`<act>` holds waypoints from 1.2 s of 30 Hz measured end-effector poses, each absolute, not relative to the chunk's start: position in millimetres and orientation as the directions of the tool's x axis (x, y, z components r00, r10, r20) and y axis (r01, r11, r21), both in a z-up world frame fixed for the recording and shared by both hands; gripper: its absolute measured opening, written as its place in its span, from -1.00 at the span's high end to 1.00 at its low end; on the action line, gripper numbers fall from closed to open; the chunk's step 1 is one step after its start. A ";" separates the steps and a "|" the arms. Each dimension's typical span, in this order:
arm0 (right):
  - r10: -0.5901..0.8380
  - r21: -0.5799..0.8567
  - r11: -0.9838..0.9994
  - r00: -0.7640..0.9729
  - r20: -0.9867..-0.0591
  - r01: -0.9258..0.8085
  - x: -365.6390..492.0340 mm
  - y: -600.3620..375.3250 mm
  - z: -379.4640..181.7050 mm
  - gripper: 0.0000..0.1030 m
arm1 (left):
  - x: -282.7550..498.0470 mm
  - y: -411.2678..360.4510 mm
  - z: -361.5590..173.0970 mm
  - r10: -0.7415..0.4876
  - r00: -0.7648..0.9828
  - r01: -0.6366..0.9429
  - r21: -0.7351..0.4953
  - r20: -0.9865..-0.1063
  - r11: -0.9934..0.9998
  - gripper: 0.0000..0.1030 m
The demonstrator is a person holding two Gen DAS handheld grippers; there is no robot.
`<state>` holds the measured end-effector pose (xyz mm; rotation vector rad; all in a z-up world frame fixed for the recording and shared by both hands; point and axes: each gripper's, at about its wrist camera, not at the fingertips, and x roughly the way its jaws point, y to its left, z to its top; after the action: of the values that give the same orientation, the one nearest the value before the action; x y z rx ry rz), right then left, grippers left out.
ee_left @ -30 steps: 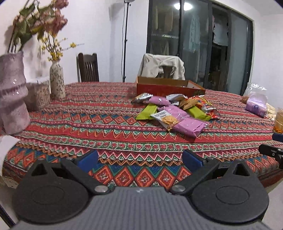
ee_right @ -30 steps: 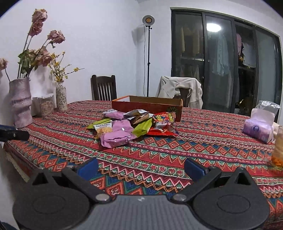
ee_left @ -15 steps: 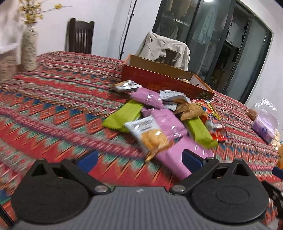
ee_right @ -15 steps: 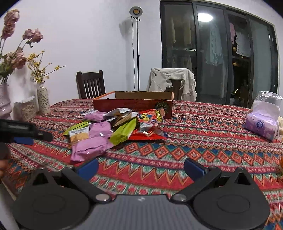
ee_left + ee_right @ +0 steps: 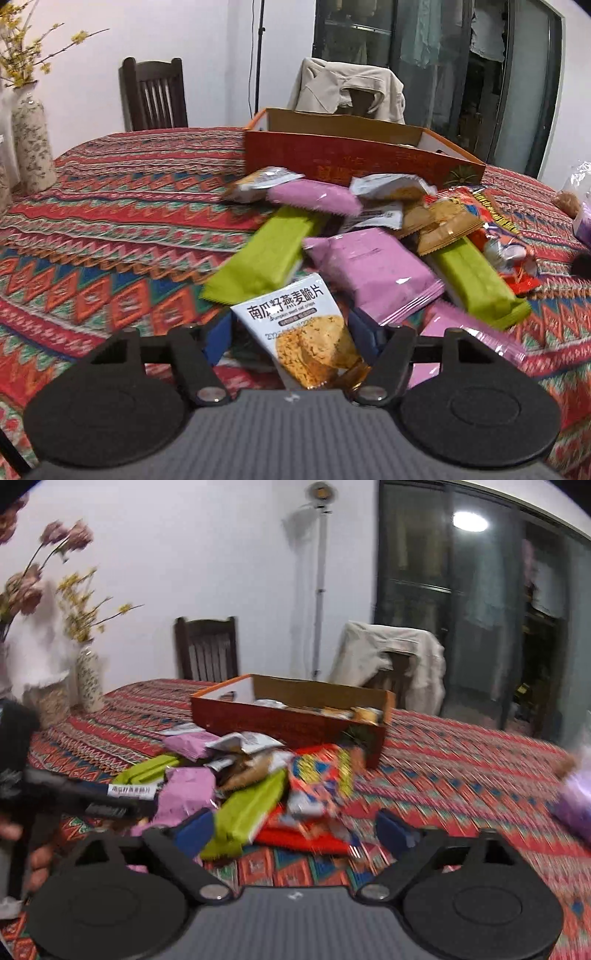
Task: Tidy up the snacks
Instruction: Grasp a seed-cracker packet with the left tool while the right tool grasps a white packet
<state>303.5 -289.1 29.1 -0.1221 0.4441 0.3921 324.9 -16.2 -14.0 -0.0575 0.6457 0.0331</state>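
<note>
Reaching into the near end of the snack pile, the left gripper [image 5: 290,334] has a white pack of oat crisps [image 5: 301,332] standing between its blue fingers [image 5: 218,334]; the jaws are spread a little wider than the pack and whether they touch it cannot be told. Just behind that pack lie a green bar [image 5: 264,254] and a pink packet [image 5: 373,271], with a second green bar [image 5: 472,280] to the right and a smaller pink packet [image 5: 314,197] farther back. The heap sits on the bench [image 5: 110,206], which is covered in a red zigzag cloth, directly before the near wall of an open red cardboard box [image 5: 354,160] toward the far edge.

The right gripper [image 5: 295,830] hovers over the near edge of the bench with its jaws released and nothing between them. Ahead of it lie a green bar [image 5: 251,808] and a red wrapper [image 5: 317,775]. Some packets [image 5: 347,712] already rest inside the box [image 5: 288,720]. The left gripper [image 5: 122,805] shows at the left side of this view, low against the pile.

A patterned vase [image 5: 31,144] stands near the bench's left edge
</note>
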 end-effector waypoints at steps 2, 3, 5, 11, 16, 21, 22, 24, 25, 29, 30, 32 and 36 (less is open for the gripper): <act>0.377 -0.051 0.894 0.810 -0.449 -0.445 329.0 -276.8 31.7 -0.65 | 319.1 -7.3 -12.6 0.016 0.796 -0.050 -0.039 -0.606 0.998 -0.32; 0.391 -0.060 0.883 0.799 -0.456 -0.466 342.5 -270.1 32.9 -0.65 | 316.2 -2.9 -12.9 0.018 0.795 -0.052 -0.039 -0.606 0.998 -0.35; 0.421 -0.073 0.856 0.772 -0.476 -0.512 376.0 -253.1 34.2 -0.65 | 315.3 2.8 -12.7 0.019 0.796 -0.062 -0.050 -0.605 0.997 -0.39; 0.495 -0.078 0.781 0.691 -0.527 -0.620 466.0 -206.7 37.4 -0.56 | 314.0 2.5 -11.2 -0.024 0.803 -0.022 -0.070 -0.595 0.997 0.00; 0.516 -0.094 0.709 0.605 -0.606 -0.699 507.1 -177.4 23.8 -0.53 | 312.9 10.4 -11.6 -0.062 0.810 -0.018 -0.131 -0.584 0.991 0.13; 0.588 0.076 0.705 0.520 -0.620 -0.705 521.5 -187.2 15.6 -0.25 | 309.6 13.7 -11.0 -0.087 0.809 0.000 -0.148 -0.581 0.989 0.24; 0.599 0.089 0.698 0.513 -0.615 -0.710 518.0 -189.5 15.8 0.02 | 308.8 14.0 -10.6 -0.083 0.808 -0.003 -0.144 -0.583 0.990 0.24; 0.598 0.079 0.692 0.507 -0.621 -0.718 508.2 -191.5 16.6 0.06 | 305.6 14.8 -9.4 -0.076 0.805 -0.007 -0.137 -0.589 0.991 0.24; 0.591 0.063 0.689 0.509 -0.627 -0.722 503.5 -190.3 16.7 0.06 | 303.0 15.2 -8.2 -0.076 0.803 -0.007 -0.138 -0.591 0.990 0.24; 0.568 0.035 0.689 0.509 -0.647 -0.724 482.3 -189.8 15.8 0.02 | 284.4 14.0 0.6 -0.064 0.817 -0.011 -0.126 -0.573 0.992 0.24; 0.560 0.028 0.690 0.509 -0.653 -0.723 478.3 -189.6 14.3 0.02 | 279.5 13.1 3.2 -0.062 0.821 -0.011 -0.124 -0.568 0.992 0.24; 0.549 0.005 0.698 0.530 -0.647 -0.716 467.8 -188.7 10.5 0.02 | 272.0 9.3 7.8 -0.057 0.826 -0.011 -0.117 -0.561 0.993 0.24; 0.524 -0.026 0.719 0.567 -0.636 -0.694 449.6 -188.8 17.7 0.20 | 256.7 3.0 18.6 -0.042 0.840 -0.014 -0.099 -0.541 0.995 0.24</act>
<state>449.6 -188.8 17.7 -0.2881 0.6445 0.7271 256.7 3.0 18.6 -0.1003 0.5738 -0.0146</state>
